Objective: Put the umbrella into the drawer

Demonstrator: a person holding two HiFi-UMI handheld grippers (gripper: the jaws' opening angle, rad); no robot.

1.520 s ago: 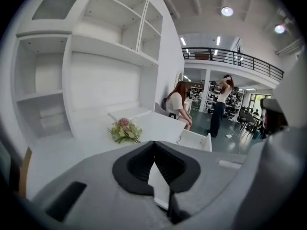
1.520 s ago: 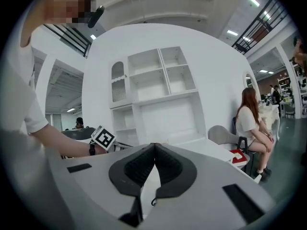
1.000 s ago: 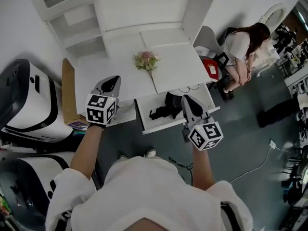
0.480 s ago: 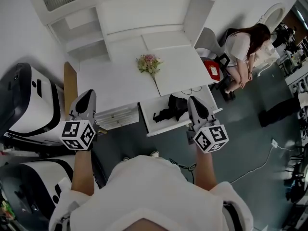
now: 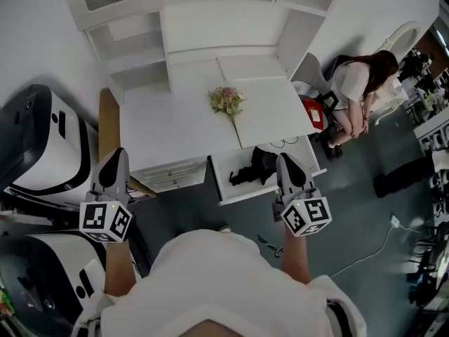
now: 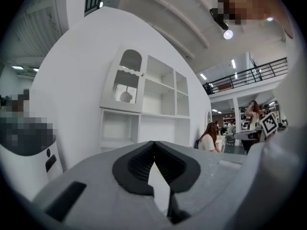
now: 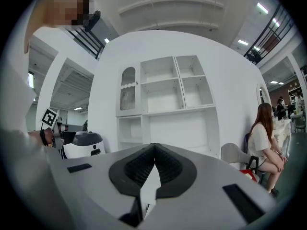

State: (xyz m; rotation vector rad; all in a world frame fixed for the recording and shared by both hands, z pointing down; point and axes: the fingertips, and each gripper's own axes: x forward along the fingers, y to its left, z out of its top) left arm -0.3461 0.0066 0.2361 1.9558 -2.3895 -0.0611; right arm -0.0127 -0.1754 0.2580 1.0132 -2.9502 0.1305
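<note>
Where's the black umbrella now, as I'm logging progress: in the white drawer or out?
In: the black umbrella lies inside the pulled-out white drawer.

Person in a white short-sleeved top (image 5: 210,272); grey left gripper (image 5: 118,154) and right gripper (image 5: 286,159), each with black ribbed pads (image 6: 134,164) and a black-and-white marker cube (image 5: 105,221).

The left hand-held gripper (image 5: 116,154) and right hand-held gripper (image 5: 286,159) both point level, well apart, jaws together, empty.

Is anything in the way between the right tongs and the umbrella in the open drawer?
Nothing visible. The umbrella lies uncovered in the open drawer, and the right tongs, shut and empty, sit just right of it in the head view.
</note>
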